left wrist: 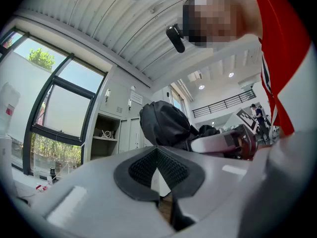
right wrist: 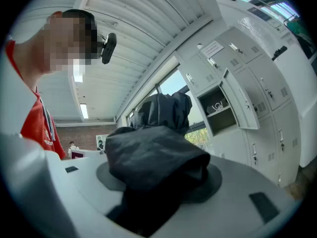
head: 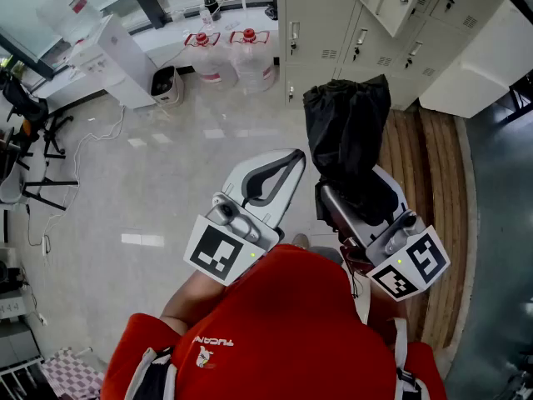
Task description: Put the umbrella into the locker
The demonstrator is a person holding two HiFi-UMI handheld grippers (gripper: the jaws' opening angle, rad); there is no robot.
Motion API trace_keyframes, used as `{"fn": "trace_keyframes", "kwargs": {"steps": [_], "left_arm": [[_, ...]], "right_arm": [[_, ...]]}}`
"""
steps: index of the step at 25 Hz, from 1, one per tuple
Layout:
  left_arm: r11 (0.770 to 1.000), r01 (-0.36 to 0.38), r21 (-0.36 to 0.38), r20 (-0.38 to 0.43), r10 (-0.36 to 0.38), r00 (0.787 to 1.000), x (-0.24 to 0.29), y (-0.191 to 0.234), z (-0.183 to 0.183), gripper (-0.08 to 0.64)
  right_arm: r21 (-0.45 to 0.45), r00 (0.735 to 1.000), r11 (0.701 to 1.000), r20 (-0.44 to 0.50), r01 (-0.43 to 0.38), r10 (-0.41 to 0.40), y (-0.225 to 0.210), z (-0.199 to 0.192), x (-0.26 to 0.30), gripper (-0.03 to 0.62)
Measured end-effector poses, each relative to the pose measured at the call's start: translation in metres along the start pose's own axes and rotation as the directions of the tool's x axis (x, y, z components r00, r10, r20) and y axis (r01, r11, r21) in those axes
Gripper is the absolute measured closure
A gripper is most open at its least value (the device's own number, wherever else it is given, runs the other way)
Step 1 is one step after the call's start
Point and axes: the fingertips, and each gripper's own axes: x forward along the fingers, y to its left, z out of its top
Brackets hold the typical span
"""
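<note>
You are in a locker room inside a big work building. Rows of grey metal lockers [head: 321,23] with small doors and keys stand ahead of you, and 1 of them is open. A long strip of brown wooden slats [head: 433,165] runs along them. 2 big clear water bottles with red caps [head: 251,61] sit on the shiny pale floor [head: 166,165], near tall glass windows [left wrist: 59,118].

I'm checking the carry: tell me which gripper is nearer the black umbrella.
Right. The right gripper is clamped on the umbrella, which sticks out ahead of its jaws. The left gripper is alongside, to the umbrella's left, shut and holding nothing.
</note>
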Motion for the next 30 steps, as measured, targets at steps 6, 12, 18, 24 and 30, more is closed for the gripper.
{"fn": "trace_keyframes", "kwargs": {"steps": [6, 12, 18, 24, 30], "left_arm": [[1.000, 0.001, 0.003, 0.004, -0.001, 1.000, 0.001, -0.003, -0.001, 0.555], [1.000, 0.001, 0.010, 0.005, -0.001, 1.000, 0.004, -0.008, 0.000, 0.555], [1.000, -0.009, 0.009, 0.004, 0.009, 1.000, 0.006, -0.008, 0.000, 0.555], [1.000, -0.027, 0.005, 0.000, 0.027, 1.000, 0.009, -0.008, -0.004, 0.555], [0.998, -0.053, 0.022, -0.003, 0.053, 0.999, 0.049, -0.011, -0.007, 0.555]], "right_arm": [[-0.005, 1.000, 1.000, 0.003, -0.002, 0.002, -0.001, 0.000, -0.003, 0.339], [-0.007, 1.000, 1.000, 0.009, -0.006, 0.006, -0.003, 0.002, -0.009, 0.339], [0.010, 1.000, 1.000, 0.013, 0.009, -0.009, -0.009, 0.004, -0.011, 0.339], [0.000, 1.000, 1.000, 0.018, 0.024, -0.024, -0.018, 0.005, -0.017, 0.339], [0.008, 1.000, 1.000, 0.011, 0.015, -0.015, -0.059, 0.017, -0.026, 0.339]]}}
